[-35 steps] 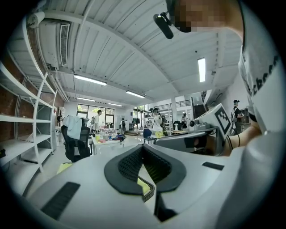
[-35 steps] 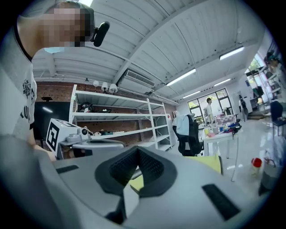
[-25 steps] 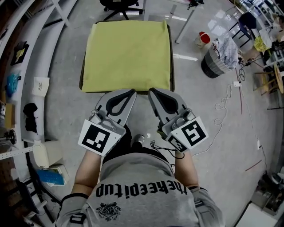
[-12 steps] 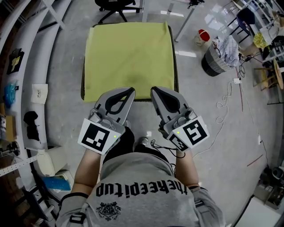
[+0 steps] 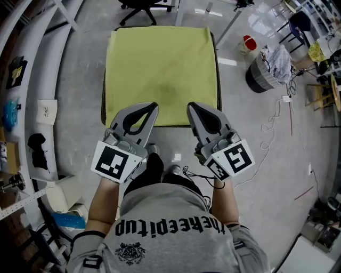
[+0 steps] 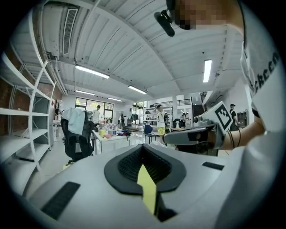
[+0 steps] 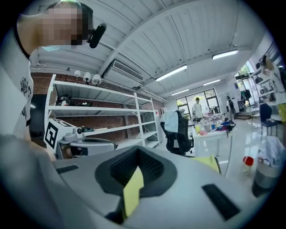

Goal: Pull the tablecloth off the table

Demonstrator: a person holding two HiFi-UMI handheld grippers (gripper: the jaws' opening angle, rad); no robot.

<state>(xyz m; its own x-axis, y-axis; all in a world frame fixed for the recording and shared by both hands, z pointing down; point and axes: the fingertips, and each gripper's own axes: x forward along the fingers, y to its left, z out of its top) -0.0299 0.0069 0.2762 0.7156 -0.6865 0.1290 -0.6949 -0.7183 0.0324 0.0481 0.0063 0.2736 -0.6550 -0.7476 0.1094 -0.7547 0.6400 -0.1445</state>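
Observation:
A yellow-green tablecloth (image 5: 160, 69) covers a small square table whose dark rim (image 5: 102, 109) shows at the left side. My left gripper (image 5: 153, 105) and right gripper (image 5: 190, 105) sit side by side over the cloth's near edge, both shut. A strip of the yellow cloth (image 6: 147, 188) is pinched between the left jaws, and another strip (image 7: 133, 188) between the right jaws. The cloth's near hem (image 5: 170, 123) shows between the two grippers. In the right gripper view the cloth's far corner (image 7: 208, 162) shows ahead.
A black office chair (image 5: 144, 5) stands beyond the table. A grey bin (image 5: 262, 72) and a red-lidded container (image 5: 246, 42) stand on the floor at the right, with cables (image 5: 269, 128) nearby. White shelving (image 5: 32, 80) runs along the left.
The near hem of the cloth has come closer to me, and both grippers now overlap the cloth more. Both stay shut.

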